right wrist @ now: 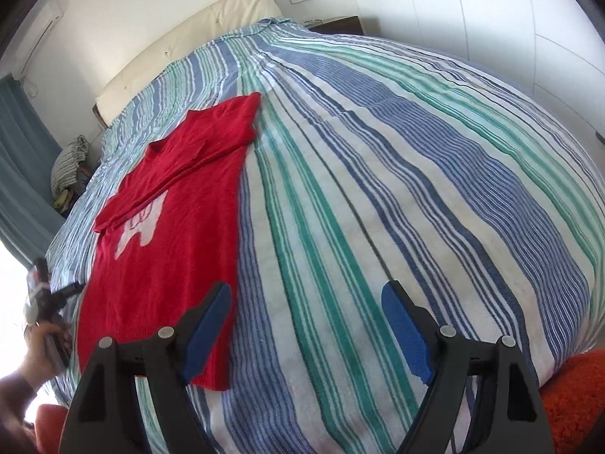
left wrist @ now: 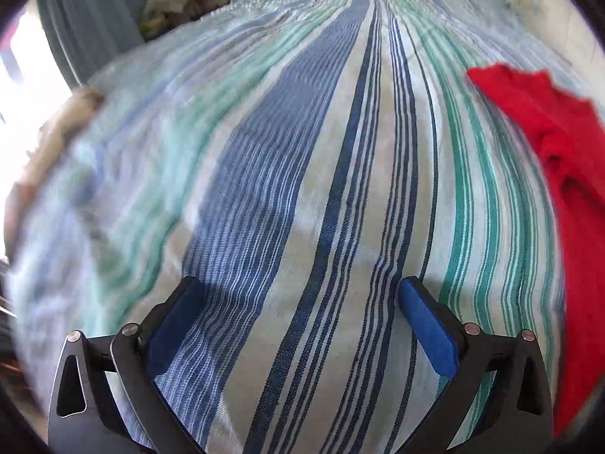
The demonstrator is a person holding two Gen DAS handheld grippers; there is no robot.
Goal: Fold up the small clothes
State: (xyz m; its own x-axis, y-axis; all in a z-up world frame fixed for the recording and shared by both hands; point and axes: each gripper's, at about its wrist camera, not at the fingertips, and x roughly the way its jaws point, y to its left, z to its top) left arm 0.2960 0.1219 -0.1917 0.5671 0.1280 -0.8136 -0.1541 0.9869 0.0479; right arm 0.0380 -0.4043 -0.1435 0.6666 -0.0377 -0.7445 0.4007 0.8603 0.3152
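Note:
A red knitted sweater [right wrist: 170,227] with a white figure on its front lies flat on the striped bedspread [right wrist: 378,189]. One sleeve is folded across its chest. My right gripper [right wrist: 306,287] hovers open over the bedspread just right of the sweater's hem, its left finger above the hem's edge, with nothing between the fingers. My left gripper [left wrist: 300,283] is wide open and empty over bare striped cover. From there the sweater [left wrist: 559,159] lies off to the right, apart from the fingers. A person's hand [right wrist: 41,344] shows at the left edge of the right wrist view.
A cream headboard [right wrist: 189,45] stands at the far end of the bed. Blue curtains [right wrist: 22,174] and a heap of clothes [right wrist: 70,164] are on the left side. A dark nightstand [right wrist: 336,22] and white cupboard doors are at the back right. Orange fabric [right wrist: 574,397] sits at the near corner.

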